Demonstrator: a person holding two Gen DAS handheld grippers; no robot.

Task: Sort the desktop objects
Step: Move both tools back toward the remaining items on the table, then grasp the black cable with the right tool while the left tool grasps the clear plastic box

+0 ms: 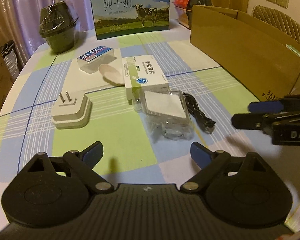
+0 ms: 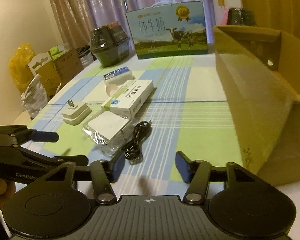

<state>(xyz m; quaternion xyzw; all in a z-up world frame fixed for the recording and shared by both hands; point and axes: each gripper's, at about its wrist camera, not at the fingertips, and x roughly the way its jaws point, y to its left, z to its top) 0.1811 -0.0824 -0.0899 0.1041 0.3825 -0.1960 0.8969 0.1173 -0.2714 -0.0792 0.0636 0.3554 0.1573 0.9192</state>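
Several small items lie on the checked tablecloth: a white plug adapter, a white-and-green medicine box, a clear bag holding a white card, a coiled black cable, and a clear case with a blue label beside a pale oval piece. My left gripper hovers open, short of the bag. To its right, my right gripper is open too, just behind the cable. Neither holds anything.
An open cardboard box stands on the right side of the table. A milk carton and a wrapped black pot stand at the back. Bags and boxes crowd the floor on the left.
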